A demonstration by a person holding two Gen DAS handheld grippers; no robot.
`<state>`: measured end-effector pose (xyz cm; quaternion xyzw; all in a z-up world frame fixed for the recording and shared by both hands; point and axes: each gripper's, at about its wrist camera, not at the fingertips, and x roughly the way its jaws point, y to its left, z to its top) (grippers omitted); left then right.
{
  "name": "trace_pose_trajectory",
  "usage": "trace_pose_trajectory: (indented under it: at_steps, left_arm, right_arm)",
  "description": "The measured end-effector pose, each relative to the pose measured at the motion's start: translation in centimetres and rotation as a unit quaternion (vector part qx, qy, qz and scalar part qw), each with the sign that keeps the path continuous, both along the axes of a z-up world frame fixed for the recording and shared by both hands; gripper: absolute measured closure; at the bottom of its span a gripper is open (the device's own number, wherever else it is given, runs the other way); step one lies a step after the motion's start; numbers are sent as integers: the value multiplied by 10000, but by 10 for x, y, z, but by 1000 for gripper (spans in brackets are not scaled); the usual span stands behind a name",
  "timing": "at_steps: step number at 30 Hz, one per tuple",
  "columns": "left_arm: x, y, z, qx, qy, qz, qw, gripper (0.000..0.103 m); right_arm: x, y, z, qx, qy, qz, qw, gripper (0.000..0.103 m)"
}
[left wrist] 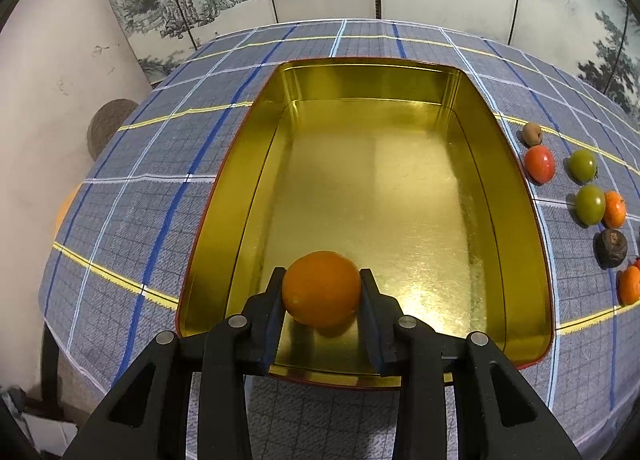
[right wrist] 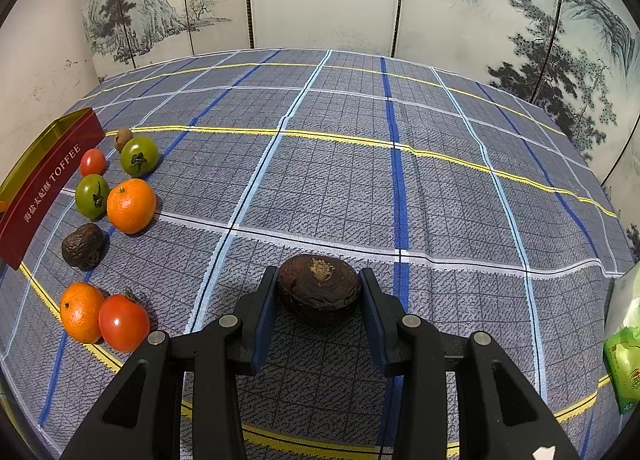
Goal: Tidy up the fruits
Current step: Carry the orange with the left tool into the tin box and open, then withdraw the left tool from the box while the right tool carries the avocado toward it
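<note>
**Ana:** Fruits first, biggest container down: where does the tin [left wrist: 248, 196] sit?

**Ben:** On the checked tablecloth [right wrist: 340, 180], its gold inside bare apart from what the left gripper [left wrist: 322, 292] holds over the near end. In the right wrist view its red wall reads "TOFFEE".

**Ana:** And the jaws there?

**Ben:** Narrowly set, both pads pressed on an orange [left wrist: 322, 288], one on each side. The fruit fills the gap between the fingertips.

**Ana:** The right gripper [right wrist: 319, 292]?

**Ben:** Same narrow spread, clamped on a dark brown fruit [right wrist: 319, 288] with a dry stem scar on top, above the cloth and well apart from the tin.

**Ana:** What lies loose?

**Ben:** A cluster on the cloth just beside the tin's wall: two mandarins [right wrist: 131, 205], a red tomato [right wrist: 124, 322] touching the nearer mandarin, two green tomatoes [right wrist: 139, 156], a wrinkled dark fruit [right wrist: 83, 246], a small red tomato [right wrist: 93, 162] and a small brown fruit [right wrist: 123, 139].
</note>
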<state>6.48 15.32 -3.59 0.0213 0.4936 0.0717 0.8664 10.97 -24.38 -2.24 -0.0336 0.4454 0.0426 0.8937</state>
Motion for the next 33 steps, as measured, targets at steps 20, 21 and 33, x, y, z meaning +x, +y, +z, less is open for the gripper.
trace_pose_trajectory:
  at_steps: [20, 21, 33]
  left_arm:
    - [-4, -3, 14, 51, -245, -34, 9997, 59]
    - [-5, -3, 18, 46, -295, -21, 9996, 57]
    - [-24, 1, 39, 120, -699, 176, 9973, 39]
  right_arm:
    - [0, 0, 0, -6, -6, 0, 10000, 67]
    - [0, 0, 0, -1, -5, 0, 10000, 67]
    - [0, 0, 0, -13, -12, -4, 10000, 67]
